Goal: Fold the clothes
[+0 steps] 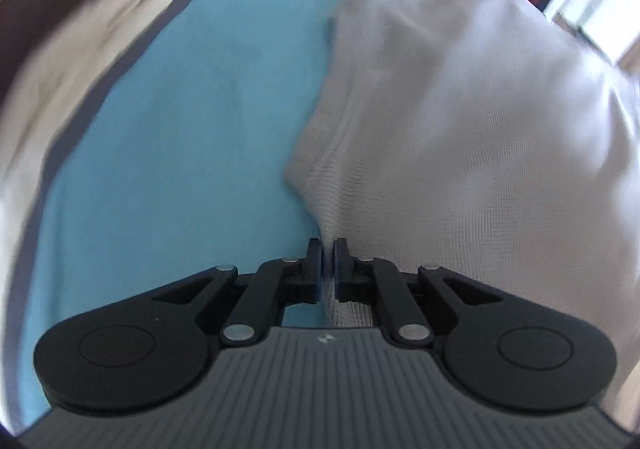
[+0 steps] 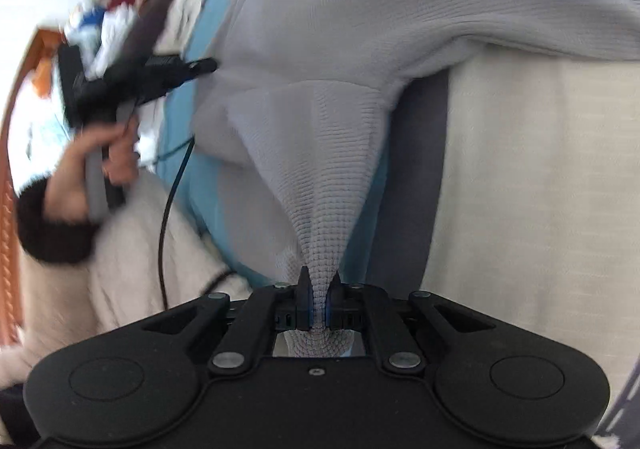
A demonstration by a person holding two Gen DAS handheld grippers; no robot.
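Observation:
A pale grey knitted garment [image 1: 460, 121] lies over a light blue cloth [image 1: 180, 137]. My left gripper [image 1: 328, 253] is shut on the garment's near edge, the fabric pinched thin between its pads. In the right wrist view the same garment [image 2: 360, 9] stretches away in a taut cone from my right gripper [image 2: 320, 281], which is shut on a bunched corner of it. The left gripper [image 2: 204, 67] also shows there at the left, held by a hand [image 2: 100, 157] in a dark sleeve, its tips at the garment's far edge.
The blue cloth [image 2: 208, 37] covers a surface with a dark grey border [image 2: 416, 169] and cream bedding [image 2: 540, 189] beside it. A black cable [image 2: 168, 209] hangs from the left gripper. Cream fabric [image 1: 80, 61] and blurred clutter lie at the left and far edges.

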